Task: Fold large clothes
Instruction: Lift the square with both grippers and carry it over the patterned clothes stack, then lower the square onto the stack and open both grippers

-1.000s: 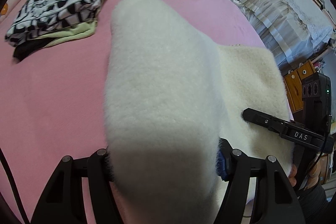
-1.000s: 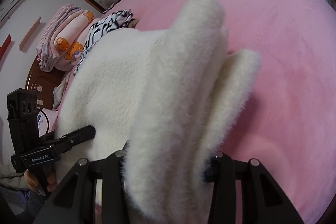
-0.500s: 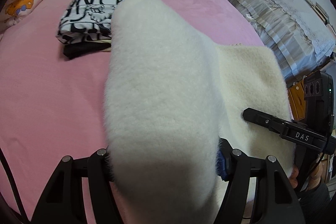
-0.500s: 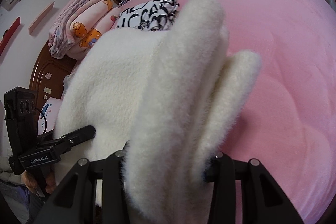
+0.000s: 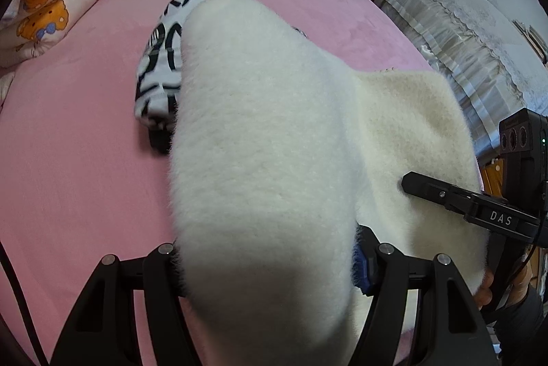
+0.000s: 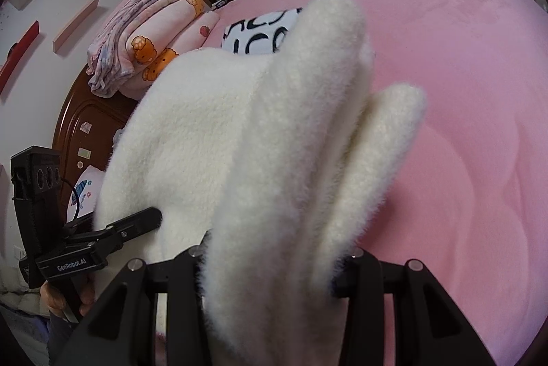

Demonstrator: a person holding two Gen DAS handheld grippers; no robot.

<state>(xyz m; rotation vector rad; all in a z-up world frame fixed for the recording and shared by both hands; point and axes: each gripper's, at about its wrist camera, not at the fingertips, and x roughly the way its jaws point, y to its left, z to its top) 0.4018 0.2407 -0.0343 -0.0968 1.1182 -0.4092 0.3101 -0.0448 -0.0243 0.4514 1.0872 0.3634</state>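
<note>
A thick white fleece garment (image 5: 267, 133) is folded and held up over the pink bed (image 5: 68, 160). My left gripper (image 5: 267, 259) is shut on one bunched end of it. My right gripper (image 6: 274, 259) is shut on the other end (image 6: 274, 160), where two fleece layers stick out forward. The right gripper also shows at the right of the left wrist view (image 5: 479, 208), and the left gripper shows at the left of the right wrist view (image 6: 102, 239). The fingertips of both are buried in the fleece.
A folded black-and-white patterned garment (image 5: 157, 64) lies on the bed beyond the fleece; it also shows in the right wrist view (image 6: 257, 33). Folded bear-print quilts (image 5: 51, 13) are stacked at the head of the bed. A covered piece of furniture (image 5: 472, 37) stands to the right.
Both grippers have carried the fleece forward toward the black-and-white garment, which now sits partly behind the fleece. The grips have not changed.
</note>
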